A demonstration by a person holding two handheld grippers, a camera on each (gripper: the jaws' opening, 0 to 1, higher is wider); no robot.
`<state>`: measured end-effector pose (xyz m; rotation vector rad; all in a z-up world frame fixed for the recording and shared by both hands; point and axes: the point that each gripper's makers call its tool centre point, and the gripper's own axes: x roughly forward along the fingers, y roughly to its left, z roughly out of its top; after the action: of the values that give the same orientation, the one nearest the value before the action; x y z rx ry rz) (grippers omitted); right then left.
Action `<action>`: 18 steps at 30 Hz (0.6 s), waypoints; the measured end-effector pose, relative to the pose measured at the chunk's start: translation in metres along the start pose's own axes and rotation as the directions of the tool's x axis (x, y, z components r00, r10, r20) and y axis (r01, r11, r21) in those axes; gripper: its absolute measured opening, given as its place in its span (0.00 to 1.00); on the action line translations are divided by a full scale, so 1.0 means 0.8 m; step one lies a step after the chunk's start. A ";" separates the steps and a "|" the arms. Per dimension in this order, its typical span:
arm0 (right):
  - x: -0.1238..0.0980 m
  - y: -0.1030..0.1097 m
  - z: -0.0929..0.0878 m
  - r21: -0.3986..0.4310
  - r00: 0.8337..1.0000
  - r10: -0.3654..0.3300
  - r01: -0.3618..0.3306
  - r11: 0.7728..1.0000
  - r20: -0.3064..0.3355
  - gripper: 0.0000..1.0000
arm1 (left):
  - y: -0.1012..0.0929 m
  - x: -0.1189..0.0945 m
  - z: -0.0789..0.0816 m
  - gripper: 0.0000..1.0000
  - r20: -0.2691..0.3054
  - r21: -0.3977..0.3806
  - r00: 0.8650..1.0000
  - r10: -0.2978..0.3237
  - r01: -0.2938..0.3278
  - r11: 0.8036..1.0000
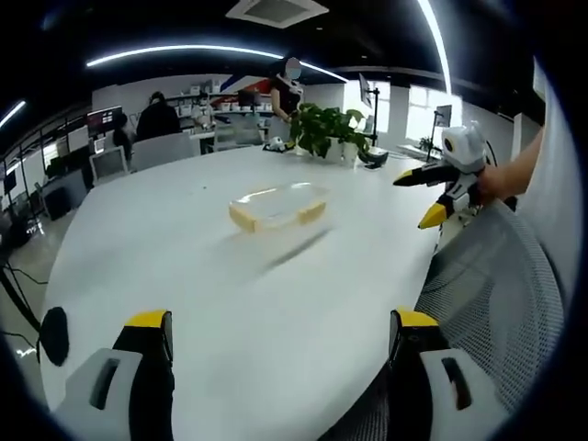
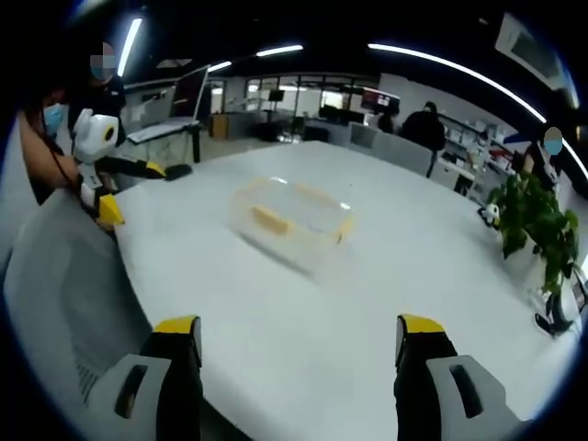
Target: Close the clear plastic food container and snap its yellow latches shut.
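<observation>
A clear plastic food container (image 1: 278,206) with yellow latches (image 1: 311,212) sits alone near the middle of a large white worktop (image 1: 184,266), well apart from both hand-held grippers. From the left, the left hand-held gripper (image 1: 280,335) hangs over the near edge with its yellow-tipped jaws spread wide and nothing between them. The right hand-held gripper (image 2: 299,342) is likewise wide and empty, still short of the box. Motion blur hides whether the lid is fully seated.

The step in hand looks like the approach. It should go best if one tool steadies the container while the other presses the lid flat before any latch is pushed down, since a light box may slide on the smooth top.

A grey mesh chair back (image 1: 501,285) stands at the edge between the person and the worktop. Further right, a potted plant (image 1: 328,129) stands well clear at the far side, and people work at desks beyond.
</observation>
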<state>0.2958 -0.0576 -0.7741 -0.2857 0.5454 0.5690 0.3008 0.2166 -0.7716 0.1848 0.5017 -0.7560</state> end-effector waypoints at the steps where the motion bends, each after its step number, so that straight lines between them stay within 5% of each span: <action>1: 0.000 0.000 0.000 0.003 1.000 0.000 0.000 1.000 0.001 0.88 | 0.000 0.000 0.000 0.99 0.001 -0.004 1.000 0.000 0.000 1.000; 18: 0.002 0.004 -0.007 0.016 1.000 0.014 -0.014 1.000 -0.014 0.87 | 0.001 0.000 -0.001 0.99 0.003 -0.013 1.000 0.011 -0.011 1.000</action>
<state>0.2931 -0.0567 -0.7797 -0.2711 0.5659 0.5762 0.3010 0.2169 -0.7725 0.1743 0.5016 -0.7420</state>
